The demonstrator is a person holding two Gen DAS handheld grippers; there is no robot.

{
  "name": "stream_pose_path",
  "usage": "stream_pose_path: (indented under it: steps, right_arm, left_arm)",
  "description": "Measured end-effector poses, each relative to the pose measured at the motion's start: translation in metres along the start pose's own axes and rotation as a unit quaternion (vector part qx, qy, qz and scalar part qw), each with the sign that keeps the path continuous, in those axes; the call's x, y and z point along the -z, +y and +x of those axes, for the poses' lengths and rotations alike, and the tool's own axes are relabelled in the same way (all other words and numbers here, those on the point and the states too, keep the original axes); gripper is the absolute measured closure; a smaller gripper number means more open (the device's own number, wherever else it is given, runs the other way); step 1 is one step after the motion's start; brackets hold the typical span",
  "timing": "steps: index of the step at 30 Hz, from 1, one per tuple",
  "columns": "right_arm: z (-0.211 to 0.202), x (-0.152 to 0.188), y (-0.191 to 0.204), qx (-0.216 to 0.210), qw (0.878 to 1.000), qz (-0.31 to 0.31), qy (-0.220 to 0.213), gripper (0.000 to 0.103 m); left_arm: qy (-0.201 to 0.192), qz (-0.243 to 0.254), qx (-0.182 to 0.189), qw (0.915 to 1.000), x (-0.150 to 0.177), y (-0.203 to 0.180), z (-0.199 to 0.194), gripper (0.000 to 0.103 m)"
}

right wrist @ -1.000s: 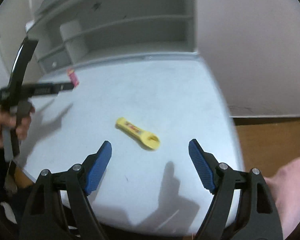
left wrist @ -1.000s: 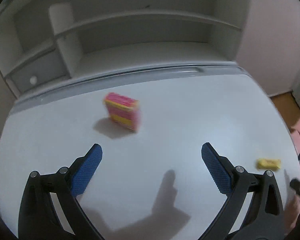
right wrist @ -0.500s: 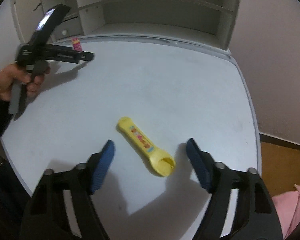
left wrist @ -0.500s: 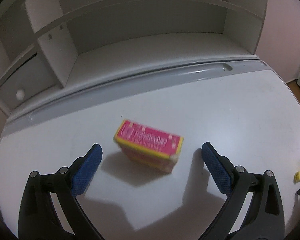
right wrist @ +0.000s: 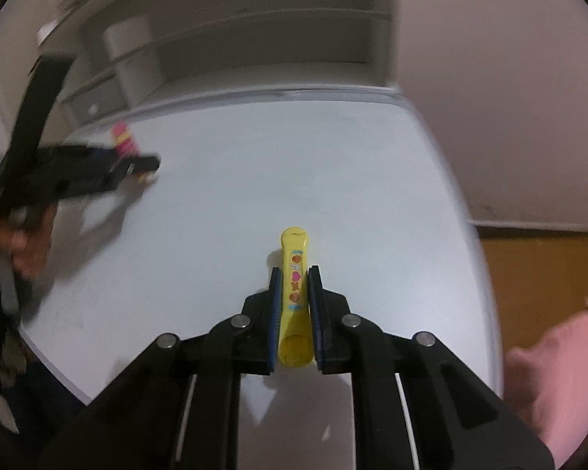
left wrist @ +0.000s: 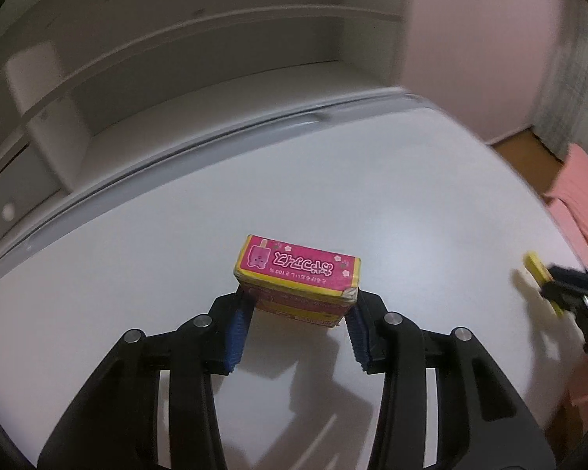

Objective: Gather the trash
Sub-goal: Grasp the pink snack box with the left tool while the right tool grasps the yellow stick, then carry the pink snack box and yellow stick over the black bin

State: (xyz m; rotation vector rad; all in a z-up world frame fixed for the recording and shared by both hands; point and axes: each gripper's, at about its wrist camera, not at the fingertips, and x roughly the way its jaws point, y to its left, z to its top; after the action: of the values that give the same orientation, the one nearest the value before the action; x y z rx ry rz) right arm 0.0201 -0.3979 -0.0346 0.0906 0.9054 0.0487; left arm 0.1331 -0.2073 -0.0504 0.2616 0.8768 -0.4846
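Pink box [left wrist: 298,272]: long axis crosswise between closing left gripper [left wrist: 296,327] jaws, pads on its ends. Yellow wrapper [right wrist: 294,293]: lengthwise, pinched in closing right gripper [right wrist: 294,315].

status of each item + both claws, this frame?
pink snack box: upright on the table, ends between the blue pads, top sticking out.
yellow wrapper tube: lengthwise between the pads, open end toward the camera.
left claw: closing, pads against the box ends.
right claw: closing, pads pressed on the tube's sides.
shelf unit: open compartments, nothing visible in them.
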Motion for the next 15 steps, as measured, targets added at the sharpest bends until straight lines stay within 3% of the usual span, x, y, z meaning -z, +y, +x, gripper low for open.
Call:
stream_pose_path:
  steps: [4,8,12,15]
  right_arm:
    - [-0.038,0.027,-0.041,0.042,0.996,0.069,-0.027,0.09]
    - [-0.072,0.065,-0.087,0.094,0.984,0.142,-0.044,0.089]
    - [-0.1,0.116,-0.141,0.155,0.962,0.221,-0.046,0.089]
    - [-0.11,0.154,-0.176,0.182,0.944,0.271,-0.04,0.089]
  left_arm:
    - [-0.018,0.059,0.05,0.9969,0.003,-0.076,-0.019,0.061]
    - [-0.024,0.123,0.12,0.9849,0.011,-0.166,-0.031,0.061]
    - [-0.026,0.18,0.182,0.9663,0.024,-0.249,-0.039,0.061]
    - [-0.022,0.227,0.226,0.9471,0.041,-0.314,-0.042,0.061]
